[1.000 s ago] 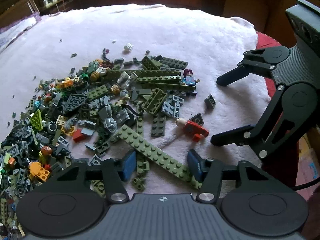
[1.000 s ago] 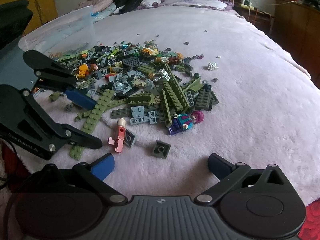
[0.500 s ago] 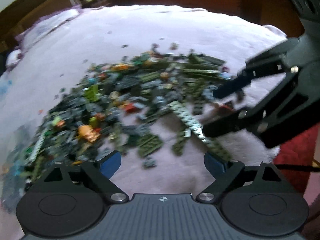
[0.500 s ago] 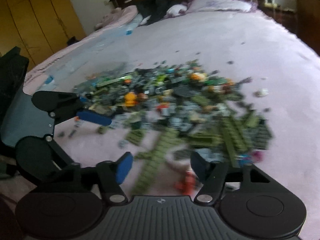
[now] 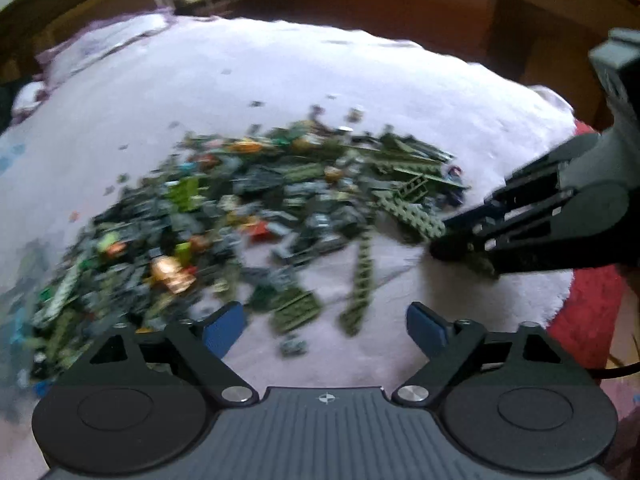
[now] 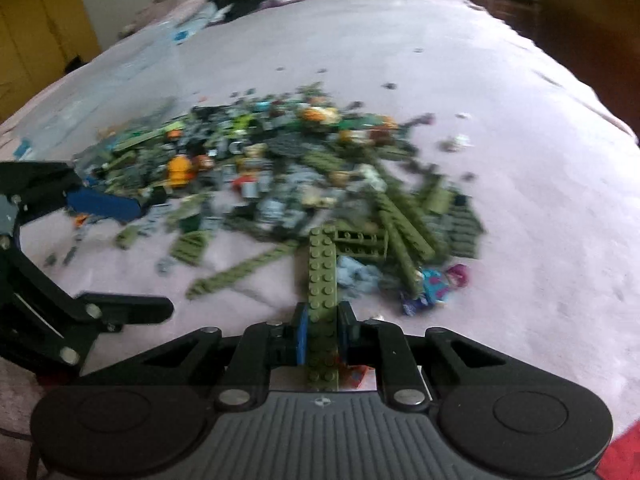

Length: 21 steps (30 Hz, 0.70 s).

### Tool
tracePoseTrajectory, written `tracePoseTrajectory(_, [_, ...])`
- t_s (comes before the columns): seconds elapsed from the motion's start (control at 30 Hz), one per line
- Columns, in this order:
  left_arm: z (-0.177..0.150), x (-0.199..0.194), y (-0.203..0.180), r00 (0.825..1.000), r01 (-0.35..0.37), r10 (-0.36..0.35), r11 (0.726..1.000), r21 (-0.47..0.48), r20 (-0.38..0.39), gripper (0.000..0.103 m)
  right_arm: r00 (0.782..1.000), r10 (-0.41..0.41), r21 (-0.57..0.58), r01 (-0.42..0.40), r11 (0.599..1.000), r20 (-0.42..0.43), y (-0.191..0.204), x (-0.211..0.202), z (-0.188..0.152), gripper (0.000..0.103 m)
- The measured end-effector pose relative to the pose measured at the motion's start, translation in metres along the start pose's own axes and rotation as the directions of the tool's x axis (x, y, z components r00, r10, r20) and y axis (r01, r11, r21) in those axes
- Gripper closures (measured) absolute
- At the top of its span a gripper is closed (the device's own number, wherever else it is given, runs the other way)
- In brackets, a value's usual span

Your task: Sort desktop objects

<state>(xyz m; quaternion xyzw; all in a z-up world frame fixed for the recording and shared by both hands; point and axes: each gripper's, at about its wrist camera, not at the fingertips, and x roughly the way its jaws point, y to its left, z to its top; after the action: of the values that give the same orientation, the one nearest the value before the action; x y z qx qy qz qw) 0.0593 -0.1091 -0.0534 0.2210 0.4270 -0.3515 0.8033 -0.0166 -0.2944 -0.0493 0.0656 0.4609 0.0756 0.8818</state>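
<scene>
2 grippers: right gripper [image 6: 322, 330] clamps 1 long olive plate [image 6: 322, 280]; left gripper [image 5: 324, 326] wide apart, holding nothing.

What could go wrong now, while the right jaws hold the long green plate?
The right gripper pinches the long olive plate near one end, so it may pivot or slip. Its far end reaches toward the brick pile and could scatter pieces. The open left gripper hovers close, so the two could collide.
</scene>
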Motion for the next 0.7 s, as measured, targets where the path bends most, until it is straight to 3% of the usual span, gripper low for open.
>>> tracePoseTrajectory(0.13, [0.01, 0.024, -0.013, 0.999, 0.037, -0.036, 0.998, 0.045, -0.032, 0.065, 1.0, 0.005, 0.047, -0.006, 0.999, 0.002, -0.012, -0.004, -0.006, 0.086])
tracePoseTrajectory(0.27, [0.012, 0.034, -0.013, 0.998, 0.064, -0.063, 0.998, 0.025, -0.031, 0.071, 1.0, 0.013, 0.043, -0.013, 0.999, 0.002, -0.011, -0.004, -0.013, 0.086])
tracePoseTrajectory(0.4, [0.011, 0.033, 0.0, 0.993, 0.113, -0.115, 0.991, -0.075, -0.015, 0.091, 1.0, 0.025, 0.048, -0.025, 0.999, 0.007, -0.012, -0.006, -0.014, 0.085])
tracePoseTrajectory(0.7, [0.009, -0.011, 0.009, 0.984, 0.156, -0.136, 0.967, -0.199, 0.112, 0.091, 0.998, 0.053, 0.073, -0.054, 0.996, 0.024, -0.012, -0.001, -0.01, 0.084])
